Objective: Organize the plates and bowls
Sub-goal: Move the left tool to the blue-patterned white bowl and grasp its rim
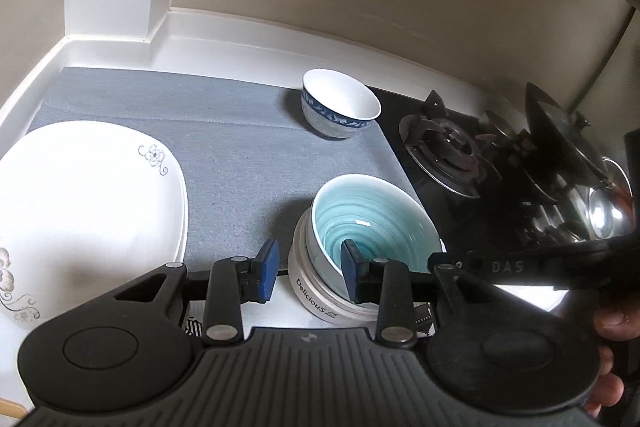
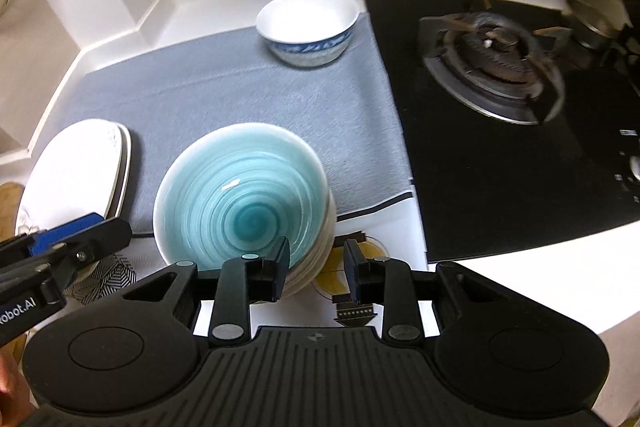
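A teal swirl bowl (image 1: 368,215) (image 2: 244,191) sits nested in a white bowl marked "Delicious" (image 1: 316,291) at the front edge of the grey mat (image 1: 224,143). My left gripper (image 1: 308,275) is open, its jaws straddling the near left rim of the nested bowls. My right gripper (image 2: 316,271) is open, its jaws on either side of the bowls' near right rim. A blue-patterned white bowl (image 1: 340,103) (image 2: 308,27) stands at the mat's far edge. White floral plates (image 1: 80,203) (image 2: 76,171) are stacked at the left.
A black gas hob (image 1: 452,151) (image 2: 496,67) with burner grates lies right of the mat. A steel pot with lid (image 1: 600,199) stands on its far side. White wall and upstand close the back. The left gripper shows in the right wrist view (image 2: 68,247).
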Demonstrator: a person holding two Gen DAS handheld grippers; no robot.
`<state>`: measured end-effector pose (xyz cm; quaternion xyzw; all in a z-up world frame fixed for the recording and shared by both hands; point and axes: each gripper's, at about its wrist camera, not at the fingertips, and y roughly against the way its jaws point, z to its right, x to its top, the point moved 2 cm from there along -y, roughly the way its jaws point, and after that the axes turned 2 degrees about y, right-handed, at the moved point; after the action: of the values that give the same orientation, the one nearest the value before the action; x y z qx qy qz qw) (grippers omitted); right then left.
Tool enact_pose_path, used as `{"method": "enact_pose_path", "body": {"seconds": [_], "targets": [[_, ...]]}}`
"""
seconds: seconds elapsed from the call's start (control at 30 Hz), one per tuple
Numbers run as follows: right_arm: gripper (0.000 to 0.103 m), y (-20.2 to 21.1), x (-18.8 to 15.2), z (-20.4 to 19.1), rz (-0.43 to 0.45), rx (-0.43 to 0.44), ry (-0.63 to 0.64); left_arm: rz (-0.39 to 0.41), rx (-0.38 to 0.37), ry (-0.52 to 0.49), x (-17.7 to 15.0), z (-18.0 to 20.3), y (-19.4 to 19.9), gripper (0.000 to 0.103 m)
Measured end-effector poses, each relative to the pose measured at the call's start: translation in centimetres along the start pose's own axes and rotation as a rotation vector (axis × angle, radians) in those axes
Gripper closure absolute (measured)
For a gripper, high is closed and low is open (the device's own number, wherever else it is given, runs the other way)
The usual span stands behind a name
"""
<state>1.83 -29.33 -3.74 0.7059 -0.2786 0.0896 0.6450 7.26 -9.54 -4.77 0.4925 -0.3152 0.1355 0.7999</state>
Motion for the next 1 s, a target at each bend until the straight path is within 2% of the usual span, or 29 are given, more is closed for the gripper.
{"method": "enact_pose_path", "body": {"seconds": [0.2, 0.47, 0.6, 0.77, 1.0], "targets": [[0.071, 1.1, -0.4, -0.1, 0.042, -0.036, -0.020, -0.008, -0.010, 0.029, -0.7, -0.9, -0.1, 0.065], [0.071, 2.5, -0.2, -0.1, 0.109, -0.042, -0.035, -0.016, -0.012, 0.044, -1.1, -1.0, -0.7, 0.066], [0.071, 2.7, 0.1, 0.3, 0.144, -0.019, -0.046, -0.003, -0.004, 0.029, -0.6, -0.4, -1.1, 0.078], [0.071, 1.7, 1.4, 1.5, 0.145, 0.018, -0.064, 0.015, 0.035, 0.028, 0.9, 0.3, -2.3, 0.091], [0.071, 0.9, 4.3, 2.7, 0.151, 0.085, -0.015, 0.040, 0.060, 0.057, 4.8, 1.8, -4.5, 0.092]]}}
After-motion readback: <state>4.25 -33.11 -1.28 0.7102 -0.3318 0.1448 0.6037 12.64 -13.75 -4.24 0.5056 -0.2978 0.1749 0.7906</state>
